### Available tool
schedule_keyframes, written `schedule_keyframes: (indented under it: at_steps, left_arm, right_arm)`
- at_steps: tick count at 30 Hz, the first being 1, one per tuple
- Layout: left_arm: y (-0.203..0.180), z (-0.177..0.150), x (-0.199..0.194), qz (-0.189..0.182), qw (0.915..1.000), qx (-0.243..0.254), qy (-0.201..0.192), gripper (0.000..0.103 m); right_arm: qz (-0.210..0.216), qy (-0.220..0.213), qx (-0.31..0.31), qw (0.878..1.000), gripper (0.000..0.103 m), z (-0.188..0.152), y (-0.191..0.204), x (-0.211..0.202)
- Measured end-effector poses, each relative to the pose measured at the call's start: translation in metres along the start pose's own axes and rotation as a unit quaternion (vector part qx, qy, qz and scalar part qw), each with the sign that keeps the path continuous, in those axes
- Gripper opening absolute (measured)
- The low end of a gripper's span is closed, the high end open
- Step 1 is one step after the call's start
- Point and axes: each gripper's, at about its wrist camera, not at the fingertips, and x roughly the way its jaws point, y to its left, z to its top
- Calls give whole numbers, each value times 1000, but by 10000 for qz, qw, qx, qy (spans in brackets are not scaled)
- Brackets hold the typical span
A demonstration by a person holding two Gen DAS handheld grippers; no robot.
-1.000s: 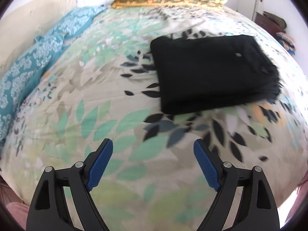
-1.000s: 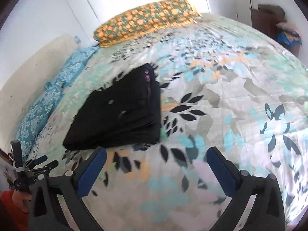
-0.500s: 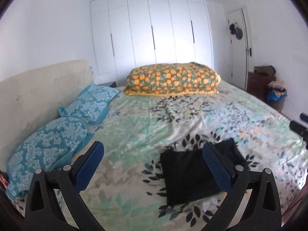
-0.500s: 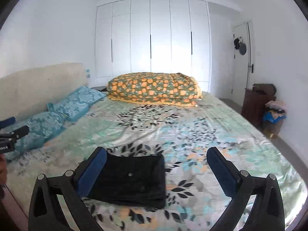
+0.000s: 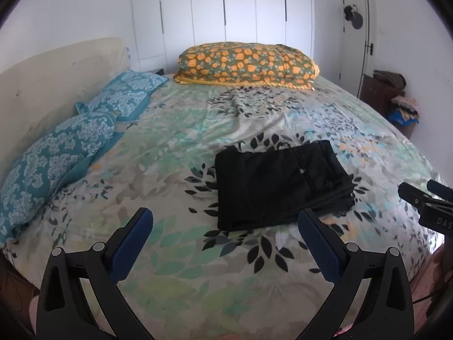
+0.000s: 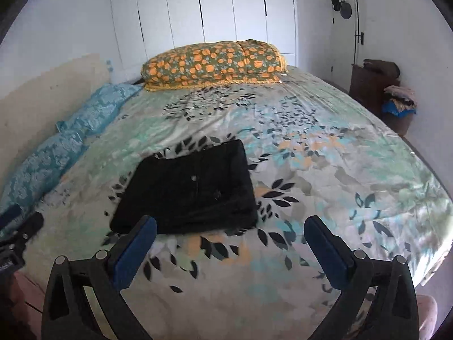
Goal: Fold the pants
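Note:
Black pants (image 5: 280, 184) lie folded into a flat rectangle on the leaf-patterned bedspread (image 5: 198, 130), a button showing on top. In the right wrist view the same folded pants (image 6: 189, 192) sit left of centre. My left gripper (image 5: 225, 226) hangs above the bed's near edge, wide open and holding nothing, short of the pants. My right gripper (image 6: 230, 233) is likewise wide open and bare, just before the pants' near edge. Part of the right tool (image 5: 427, 206) shows at the left view's right edge.
An orange-flowered pillow (image 5: 246, 65) lies at the far side of the bed. Two teal patterned pillows (image 5: 56, 158) rest along the cream headboard (image 5: 51, 76) on the left. White wardrobe doors stand behind. A dark cabinet (image 6: 371, 85) with clothes stands by the door on the right.
Both grippers rose and drew back from the folded pants, so the whole bed and room came into view. The pants stay flat on the bedspread.

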Motion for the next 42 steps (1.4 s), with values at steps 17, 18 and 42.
schedule_keyframes:
  at_steps: [17, 18, 42]
  left_arm:
    - [35, 20, -37, 61, 9953, -917, -303, 103]
    - [34, 17, -35, 24, 9956, -911, -211, 103]
    - [15, 4, -27, 354, 9987, -269, 232, 103]
  right_arm:
    - [621, -469, -719, 9944, 103, 15, 49, -60]
    - [591, -393, -707, 9950, 103, 13, 50, -58]
    - [-228, -59, -1107, 9936, 103, -4, 76, -60]
